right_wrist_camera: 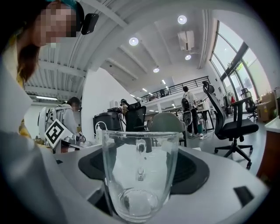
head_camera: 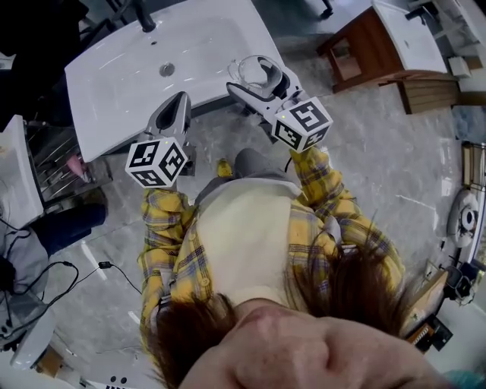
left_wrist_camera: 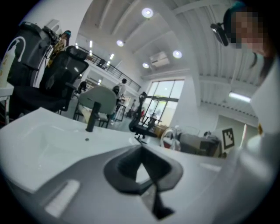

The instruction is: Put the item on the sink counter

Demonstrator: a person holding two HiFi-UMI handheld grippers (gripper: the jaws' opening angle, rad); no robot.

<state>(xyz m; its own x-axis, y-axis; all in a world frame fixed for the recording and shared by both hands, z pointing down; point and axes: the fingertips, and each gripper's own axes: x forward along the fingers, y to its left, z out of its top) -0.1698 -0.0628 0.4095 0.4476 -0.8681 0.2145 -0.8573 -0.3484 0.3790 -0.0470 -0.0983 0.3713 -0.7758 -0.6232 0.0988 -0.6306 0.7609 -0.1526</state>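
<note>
A clear glass mug [head_camera: 254, 71] [right_wrist_camera: 140, 175] stands upright between the jaws of my right gripper [head_camera: 262, 79] [right_wrist_camera: 141, 162], which is shut on it. In the head view it hangs over the near right corner of the white sink counter [head_camera: 220, 38]; I cannot tell if it touches. My left gripper [head_camera: 179, 103] [left_wrist_camera: 141, 148] is at the counter's near edge, left of the mug, its jaws together with nothing held. The basin drain [head_camera: 166, 69] and black faucet [head_camera: 144, 19] [left_wrist_camera: 92, 116] lie beyond it.
A wooden cabinet with a white basin [head_camera: 383, 42] stands to the right across the tiled floor. A wire rack [head_camera: 55, 161] and another white unit [head_camera: 17, 178] are at the left, with cables [head_camera: 64, 283] on the floor. Office chairs [right_wrist_camera: 232, 122] and people stand farther off.
</note>
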